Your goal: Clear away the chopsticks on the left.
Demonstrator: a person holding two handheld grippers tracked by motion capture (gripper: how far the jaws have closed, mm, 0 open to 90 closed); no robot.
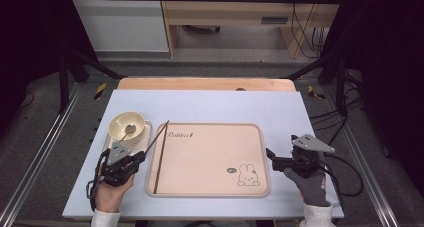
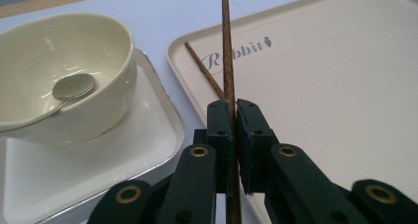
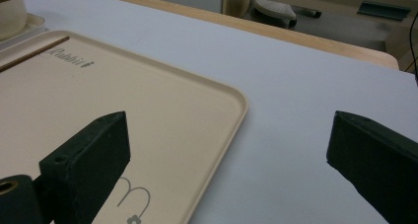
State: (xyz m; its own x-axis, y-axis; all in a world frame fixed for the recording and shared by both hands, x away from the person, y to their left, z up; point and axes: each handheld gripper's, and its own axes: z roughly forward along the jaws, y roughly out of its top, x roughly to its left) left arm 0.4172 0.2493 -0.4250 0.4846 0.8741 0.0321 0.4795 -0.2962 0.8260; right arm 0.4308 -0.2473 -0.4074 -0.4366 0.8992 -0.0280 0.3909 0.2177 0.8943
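Chopstick (image 2: 227,46), thin, dark brown with a fine woven-looking grain, is clenched in the left hand-held gripper (image 2: 234,116); right hand-held gripper (image 3: 231,150) gapes wide, holding nothing

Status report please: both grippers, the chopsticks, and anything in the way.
Left gripper shut on thin brown wooden chopstick. Right gripper open, holding nothing. Second chopstick on beige tray. Nothing blocking.

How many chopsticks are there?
2. One chopstick is pinched in the left gripper, sticking out over the beige tray. The other chopstick lies on the tray along its left edge.
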